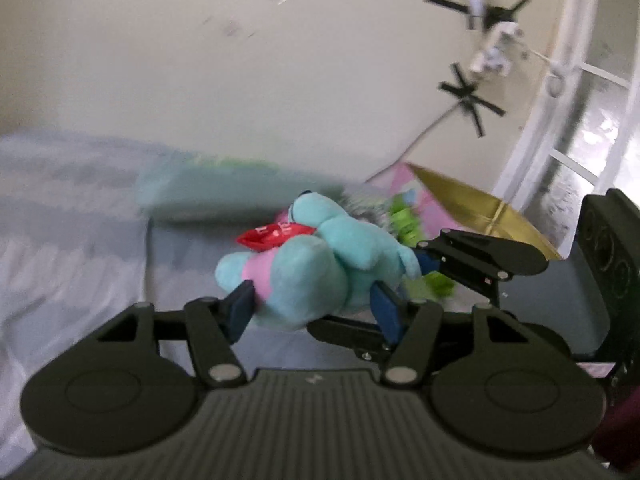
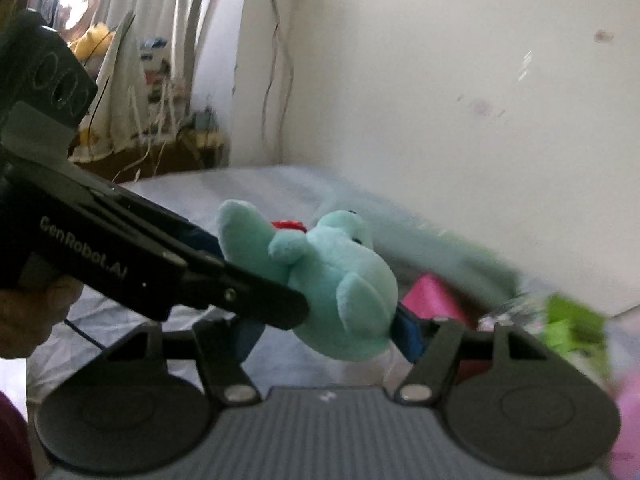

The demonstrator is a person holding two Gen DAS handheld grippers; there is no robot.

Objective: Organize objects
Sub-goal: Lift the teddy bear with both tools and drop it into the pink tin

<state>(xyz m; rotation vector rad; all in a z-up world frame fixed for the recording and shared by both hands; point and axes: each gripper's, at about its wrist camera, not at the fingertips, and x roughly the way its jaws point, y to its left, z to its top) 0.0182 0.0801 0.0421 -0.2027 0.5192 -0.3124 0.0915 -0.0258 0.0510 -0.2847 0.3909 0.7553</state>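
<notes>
A teal plush toy [image 1: 320, 264] with a pink belly and a red tag [image 1: 272, 236] hangs above the bed. My left gripper [image 1: 314, 312] is shut on its body, a blue pad pressing each side. From the right, the right gripper's fingers [image 1: 480, 256] reach in, and one blue pad touches the toy's head. In the right wrist view the plush toy [image 2: 340, 280] sits between the jaws of my right gripper [image 2: 328, 334]. Its right pad presses the toy. Its left pad is mostly hidden behind the left gripper's fingers [image 2: 240, 292], which come in from the left.
Below lies a bed with a grey-blue sheet [image 1: 80, 216]. A long teal cushion [image 1: 224, 196], a pink box [image 2: 432, 292], green items [image 2: 572, 324] and a gold sheet [image 1: 480, 208] lie near the wall. A window [image 1: 592, 120] and cluttered shelves [image 2: 160, 80] stand beyond the bed.
</notes>
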